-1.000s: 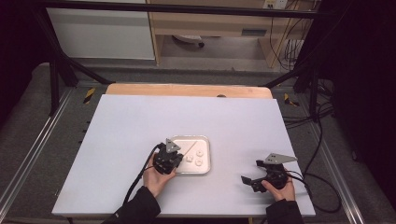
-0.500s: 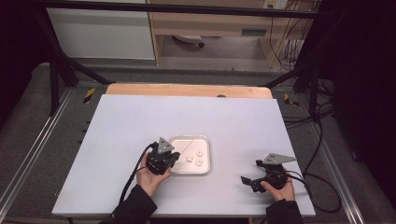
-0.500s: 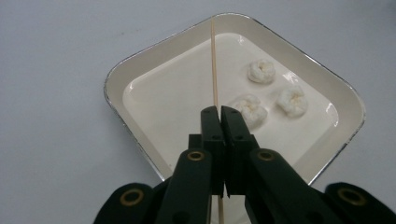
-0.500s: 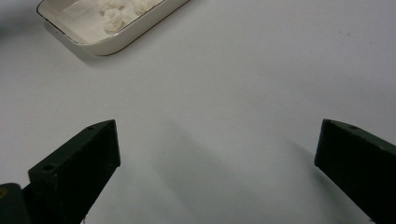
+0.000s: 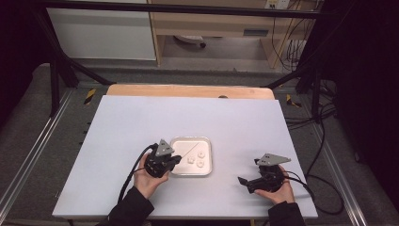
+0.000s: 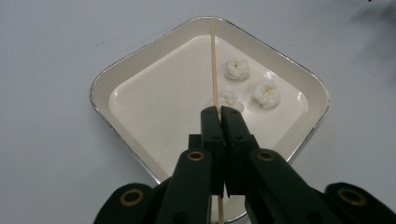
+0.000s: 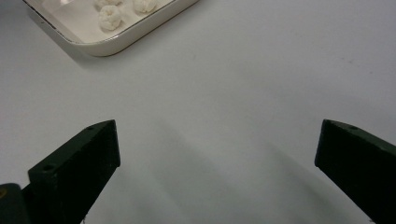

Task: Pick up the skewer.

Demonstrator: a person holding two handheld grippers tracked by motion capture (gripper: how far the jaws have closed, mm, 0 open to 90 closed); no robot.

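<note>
Left gripper view: our left gripper (image 6: 219,112) pinches the skewer (image 6: 214,60), its length running straight ahead over the tray (image 6: 100,86), just beside the nearest dumpling (image 6: 229,99). Our right gripper (image 7: 217,149) waits wide open, farther from the tray

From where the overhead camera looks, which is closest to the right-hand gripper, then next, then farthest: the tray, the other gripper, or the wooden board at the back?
1. Tray, to the right gripper's left, mid-table.
2. Left gripper, at the tray's far edge, shut on a thin stick.
3. Wooden board, along the table's back edge.
</note>
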